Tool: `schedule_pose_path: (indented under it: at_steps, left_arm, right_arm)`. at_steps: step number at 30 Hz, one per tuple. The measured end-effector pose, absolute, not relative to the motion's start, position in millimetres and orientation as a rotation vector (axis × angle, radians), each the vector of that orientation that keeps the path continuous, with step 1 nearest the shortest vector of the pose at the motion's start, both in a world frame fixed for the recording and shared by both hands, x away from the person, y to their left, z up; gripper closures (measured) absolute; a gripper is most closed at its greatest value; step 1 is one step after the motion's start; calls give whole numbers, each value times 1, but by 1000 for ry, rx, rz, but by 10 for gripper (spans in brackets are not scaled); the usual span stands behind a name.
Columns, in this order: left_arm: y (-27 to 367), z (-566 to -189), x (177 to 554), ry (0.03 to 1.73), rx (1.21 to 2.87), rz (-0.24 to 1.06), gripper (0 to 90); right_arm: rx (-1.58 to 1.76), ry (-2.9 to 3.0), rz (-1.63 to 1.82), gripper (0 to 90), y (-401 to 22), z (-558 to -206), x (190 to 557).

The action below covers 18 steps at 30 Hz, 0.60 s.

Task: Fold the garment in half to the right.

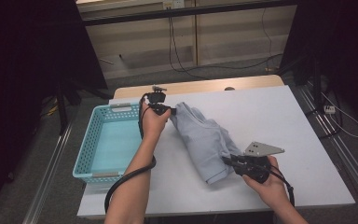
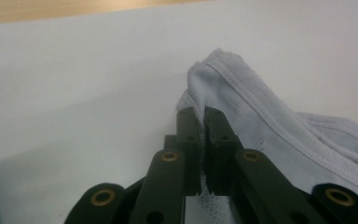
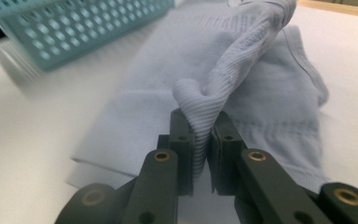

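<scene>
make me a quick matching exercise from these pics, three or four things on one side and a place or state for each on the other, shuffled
Things:
1. left gripper
2. right gripper
3. basket
4. garment

Places or states:
A. light blue, at the table's left edge
B. shut on the garment's far end
C. pale grey, lying folded on the white tabletop
D. shut on the garment's near edge

Pairs: 1-B, 2-D, 3-A, 4-C

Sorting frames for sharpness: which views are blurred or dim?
High view: dim, dark edges, shirt soft. Left gripper view: ribbed hem crisp, table evenly lit. Right gripper view: basket smeared with blur, cloth at the right claw sharp.
</scene>
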State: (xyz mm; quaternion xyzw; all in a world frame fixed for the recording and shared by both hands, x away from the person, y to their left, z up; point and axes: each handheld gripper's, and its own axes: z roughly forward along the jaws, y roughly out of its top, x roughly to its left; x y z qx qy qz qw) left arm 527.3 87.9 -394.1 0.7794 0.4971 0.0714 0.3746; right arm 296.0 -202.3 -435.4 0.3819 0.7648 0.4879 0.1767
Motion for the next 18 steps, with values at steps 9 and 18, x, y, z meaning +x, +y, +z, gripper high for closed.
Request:
schedule_pose_path:
  at_steps: [9,18]
  left_arm:
    - [78,-391,534,1240,1990,190,862]
    - [67,-399,540,1227,2005,188,862]
  right_arm:
    - [1060,2153,1302,824,-208,-434,290]
    - [1176,2110,1305,823,-225,-448,297]
